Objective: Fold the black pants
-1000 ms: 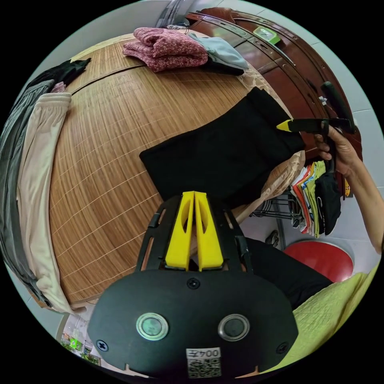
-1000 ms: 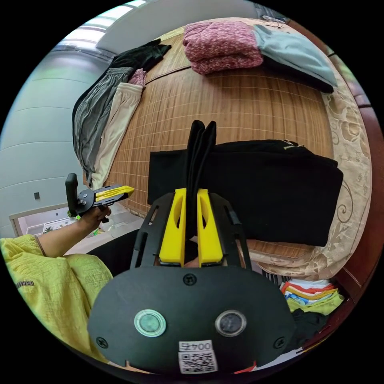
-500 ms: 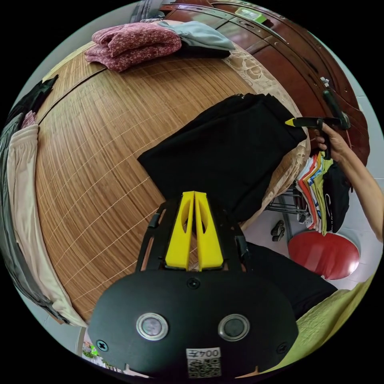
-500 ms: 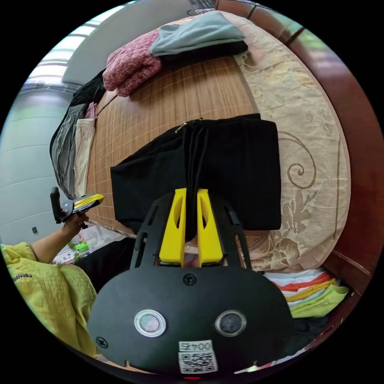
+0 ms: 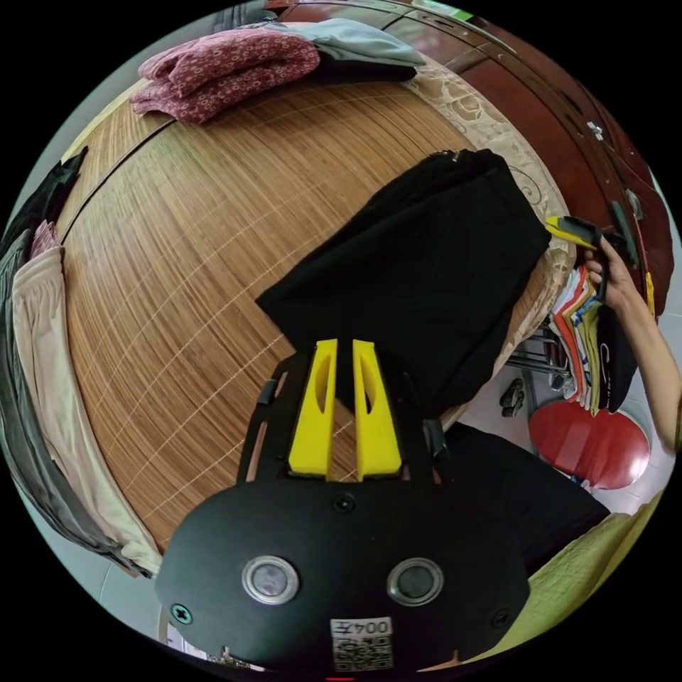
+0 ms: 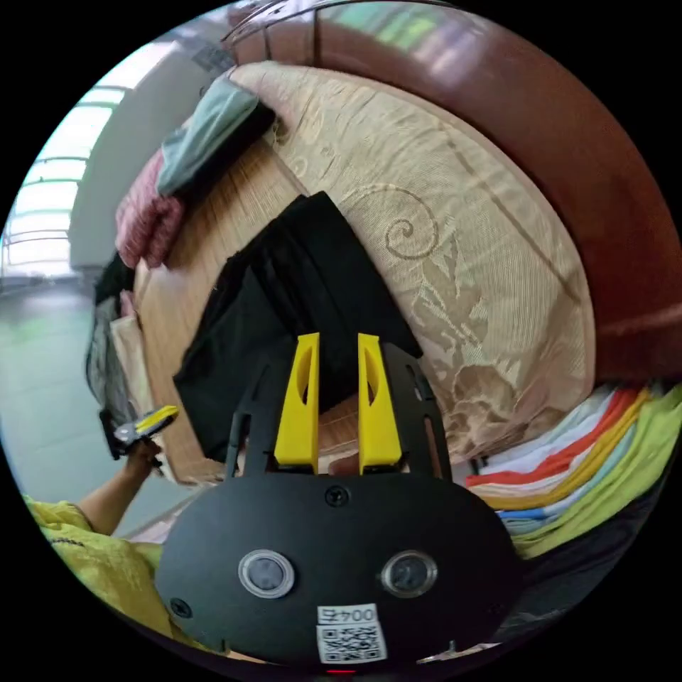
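The black pants (image 5: 426, 263) lie folded into a flat rectangle on the bamboo mat (image 5: 177, 249), near the bed's edge. My left gripper (image 5: 344, 348) hovers at their near corner with its jaws a narrow gap apart, and black cloth shows in that gap. It also appears in the right gripper view, where a hand holds the left gripper (image 6: 153, 420). My right gripper (image 6: 334, 341) is open just off the pants (image 6: 298, 298), with nothing between its jaws. From the left gripper view, the right gripper (image 5: 568, 229) is beside the pants' far edge.
Folded pink patterned clothes (image 5: 227, 67) and a grey-blue garment (image 5: 362, 46) sit at the mat's far end. Beige and grey garments (image 5: 42, 369) hang along the left side. A dark wooden board (image 5: 568, 121), stacked colourful clothes (image 5: 582, 320) and a red stool (image 5: 590, 444) stand beside the bed.
My right gripper has let go of the pants fold and pulled back, so the pants now lie flat. My left gripper's jaws have parted slightly at the pants' near corner.
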Available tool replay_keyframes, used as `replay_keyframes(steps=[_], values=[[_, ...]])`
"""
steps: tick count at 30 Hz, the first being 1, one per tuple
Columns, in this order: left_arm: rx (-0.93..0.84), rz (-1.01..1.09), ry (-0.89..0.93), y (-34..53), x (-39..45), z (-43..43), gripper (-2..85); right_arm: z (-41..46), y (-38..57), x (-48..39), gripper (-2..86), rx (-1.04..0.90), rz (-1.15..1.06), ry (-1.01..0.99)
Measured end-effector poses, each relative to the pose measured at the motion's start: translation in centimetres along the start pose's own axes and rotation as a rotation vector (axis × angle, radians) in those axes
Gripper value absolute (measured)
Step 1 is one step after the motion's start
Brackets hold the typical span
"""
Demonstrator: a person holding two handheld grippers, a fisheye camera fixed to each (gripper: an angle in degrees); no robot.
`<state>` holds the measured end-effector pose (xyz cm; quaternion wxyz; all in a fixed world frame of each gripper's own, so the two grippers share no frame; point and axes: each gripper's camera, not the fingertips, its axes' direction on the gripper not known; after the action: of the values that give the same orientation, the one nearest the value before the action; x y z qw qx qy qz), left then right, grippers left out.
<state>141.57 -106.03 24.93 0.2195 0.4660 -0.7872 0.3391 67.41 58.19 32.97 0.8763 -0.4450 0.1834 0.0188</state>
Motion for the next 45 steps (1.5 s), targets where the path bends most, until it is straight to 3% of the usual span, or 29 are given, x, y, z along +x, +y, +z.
replay_keyframes(steps=[3, 6, 9, 13, 17, 27, 36, 45], values=[[0.015, -0.052, -0.016, -1.2, -3.5, -1.1, 8.4, -0.4, 3.8, 2.4, 13.4, 0.094, 0.143, -0.251], [0.04, -0.062, 0.001, -2.4, -7.3, -1.9, 12.9, 1.0, 7.1, 2.8, 17.8, 0.137, 0.234, -0.274], [0.027, 0.056, -0.004, -4.1, -9.0, -2.2, 16.6, 3.0, 8.7, 2.2, 18.7, 0.157, 0.302, -0.308], [-0.029, 0.268, -0.036, -6.7, -8.9, -2.1, 17.0, 5.0, 8.0, -0.1, 17.7, 0.164, 0.302, -0.242], [-0.096, 0.355, 0.044, -8.7, -9.3, -0.7, 14.4, 6.0, 6.7, -1.8, 14.4, 0.138, 0.326, -0.121], [-0.076, 0.276, 0.195, -8.6, -13.8, -2.2, 3.8, 7.6, 3.8, -5.8, 8.4, 0.075, 0.268, 0.078], [-0.033, 0.19, 0.257, 1.6, -17.4, -4.2, 1.8, 10.9, 0.8, -12.9, 6.7, 0.022, 0.095, 0.122], [-0.02, -0.2, 0.336, 20.8, -24.5, -4.4, 1.7, 18.9, -0.1, -28.2, 6.6, -0.111, -0.252, 0.089]])
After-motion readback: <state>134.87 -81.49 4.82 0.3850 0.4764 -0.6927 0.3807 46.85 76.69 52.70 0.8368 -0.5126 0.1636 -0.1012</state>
